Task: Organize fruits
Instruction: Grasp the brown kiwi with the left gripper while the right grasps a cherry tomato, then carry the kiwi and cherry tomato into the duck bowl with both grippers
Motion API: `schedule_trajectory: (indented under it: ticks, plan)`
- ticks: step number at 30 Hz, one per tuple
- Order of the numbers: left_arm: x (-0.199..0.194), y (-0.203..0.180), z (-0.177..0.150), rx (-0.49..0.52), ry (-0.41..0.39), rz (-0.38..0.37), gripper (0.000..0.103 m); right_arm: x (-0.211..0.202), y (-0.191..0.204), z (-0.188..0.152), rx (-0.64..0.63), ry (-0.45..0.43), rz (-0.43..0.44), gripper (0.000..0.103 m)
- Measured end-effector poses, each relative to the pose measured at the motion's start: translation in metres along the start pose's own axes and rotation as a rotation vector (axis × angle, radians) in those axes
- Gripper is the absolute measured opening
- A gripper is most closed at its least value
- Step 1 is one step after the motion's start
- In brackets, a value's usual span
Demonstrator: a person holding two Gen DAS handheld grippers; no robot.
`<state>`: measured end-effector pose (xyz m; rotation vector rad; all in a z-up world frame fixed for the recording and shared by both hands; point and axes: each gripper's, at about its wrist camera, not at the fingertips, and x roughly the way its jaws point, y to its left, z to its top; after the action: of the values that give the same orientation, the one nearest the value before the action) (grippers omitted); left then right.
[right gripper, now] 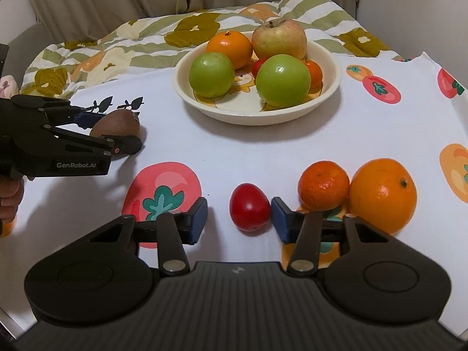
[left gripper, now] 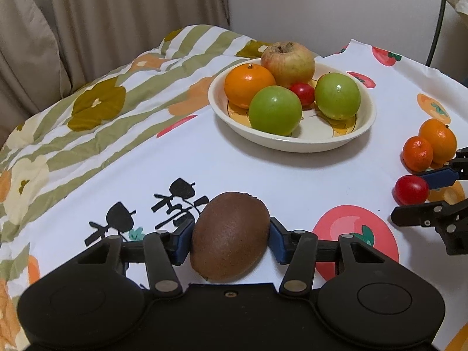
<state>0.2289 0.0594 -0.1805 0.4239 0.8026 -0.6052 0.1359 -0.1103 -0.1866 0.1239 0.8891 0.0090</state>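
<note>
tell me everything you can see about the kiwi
The kiwi is a brown, fuzzy-skinned oval, whole and unpeeled, with a small dark stem nub at one end. It lies on its side, clamped between the blue pads of the left gripper, low over the white fruit-print cloth, apart from the bowl. Whether it touches the cloth is unclear.
</note>
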Motion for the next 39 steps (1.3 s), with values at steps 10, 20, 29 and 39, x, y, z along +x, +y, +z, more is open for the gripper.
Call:
schedule_trajectory:
  ticks: [10, 20, 29, 39]
  plan:
    - [-0.018, -0.003, -0.01, -0.054, 0.011, 0.034, 0.057, 0.001, -0.002, 0.003, -0.022, -0.003, -0.016, 0.044]
    - [-0.047, -0.007, -0.005, -0.112, -0.01, 0.054, 0.057, -0.018, 0.002, 0.014, -0.025, -0.032, -0.001, 0.039]
    - [-0.073, -0.015, 0.009, -0.182, -0.032, 0.102, 0.057, -0.043, 0.001, 0.03, -0.072, -0.047, 0.035, 0.036]
    - [-0.083, -0.028, 0.009, -0.288, -0.027, 0.149, 0.057, -0.015, -0.01, 0.017, -0.15, -0.003, 0.079, 0.045]
